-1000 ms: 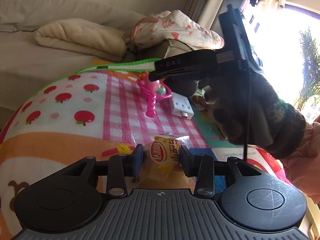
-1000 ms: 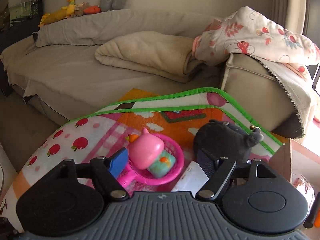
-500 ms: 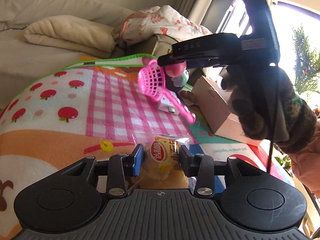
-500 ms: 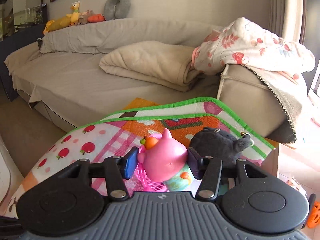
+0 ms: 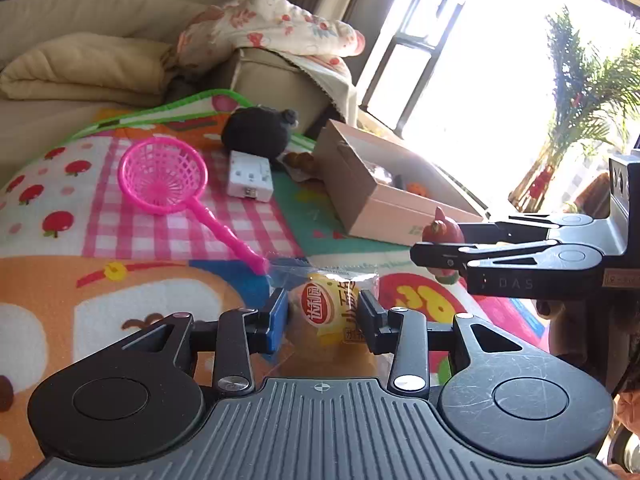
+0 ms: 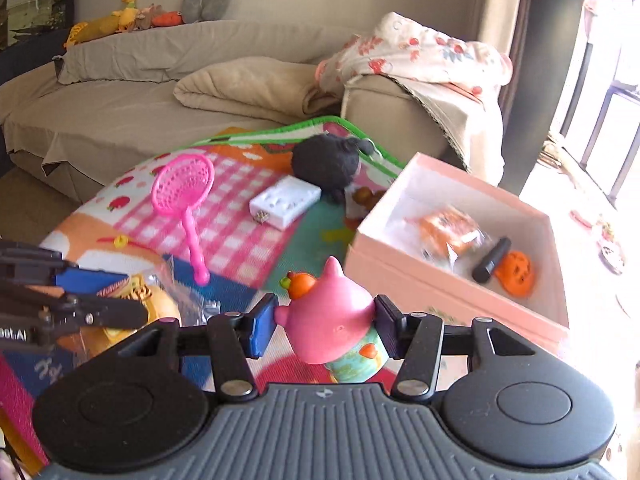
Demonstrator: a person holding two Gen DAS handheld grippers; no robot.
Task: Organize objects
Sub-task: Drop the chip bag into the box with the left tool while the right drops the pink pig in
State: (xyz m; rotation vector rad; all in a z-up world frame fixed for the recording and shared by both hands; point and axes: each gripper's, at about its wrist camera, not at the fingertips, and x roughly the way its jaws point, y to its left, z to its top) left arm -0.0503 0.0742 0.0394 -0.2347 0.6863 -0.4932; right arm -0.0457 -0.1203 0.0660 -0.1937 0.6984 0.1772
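Sofa (image 6: 160,92): beige, behind everything, with a folded blanket (image 6: 248,88) on the seat.

Mat (image 5: 132,248): bright printed play mat carrying the loose items.

Box (image 6: 460,256): pink, open-topped, on the mat's right side; I see an orange packet (image 6: 452,236), a black cylinder (image 6: 492,260) and an orange pumpkin (image 6: 518,274) inside.

Plush (image 5: 256,132): dark, at the mat's far edge, just behind the adapter.

Net (image 5: 164,176): pink scoop net lying flat on the mat, handle end near the snack.

Adapter (image 5: 250,180): white, between net and box.

My left hand-held gripper (image 5: 322,316): closed onto the snack (image 5: 332,308), a yellow packet with a red logo, low over the mat.

My right hand-held gripper (image 6: 324,322): clamped on the pig (image 6: 328,312), a pink toy held just left of the box's near wall, off the mat.
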